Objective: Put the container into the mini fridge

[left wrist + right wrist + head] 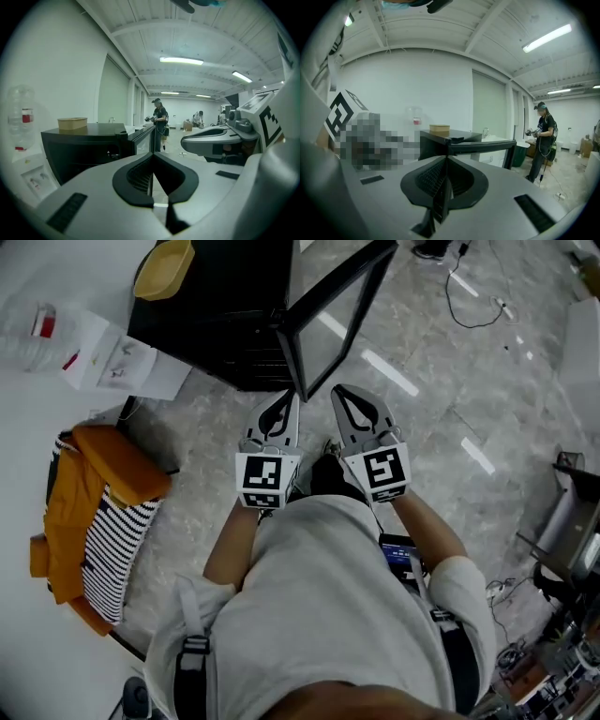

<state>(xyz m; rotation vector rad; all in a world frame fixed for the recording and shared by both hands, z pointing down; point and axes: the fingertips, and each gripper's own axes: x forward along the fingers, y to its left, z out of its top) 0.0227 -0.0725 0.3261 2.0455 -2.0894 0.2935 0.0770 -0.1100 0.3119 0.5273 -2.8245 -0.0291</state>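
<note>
both grippers are held low and side by side, close to the person's torso, over a grey marbled floor (441, 418) that mirrors the ceiling lights in pale streaks. the left gripper (287, 403) has its jaws pressed together with nothing between them, and the right gripper (340, 395) is the same, its jaws meeting on empty air. ahead and to the left of the left gripper stands the black mini fridge (211, 320). its glass door (342, 296) hangs open, and the door's near corner reaches just ahead of the left gripper's tips. the tan container (165, 268) sits on top of the fridge at its far left corner, well apart from both grippers. further left of the fridge a white box (117, 360) and a clear plastic bottle (30, 334) with a red label rest on a white surface. to the left of the left gripper a chair (94, 531) is draped with an orange jacket and a black-and-white striped cloth. ahead and right of the right gripper, cables (473, 301) trail over the floor. the gripper views show a long room with white walls, a ribbed white ceiling and strip lights (181, 60). far ahead of the grippers another person (541, 138) stands on the open floor.
</note>
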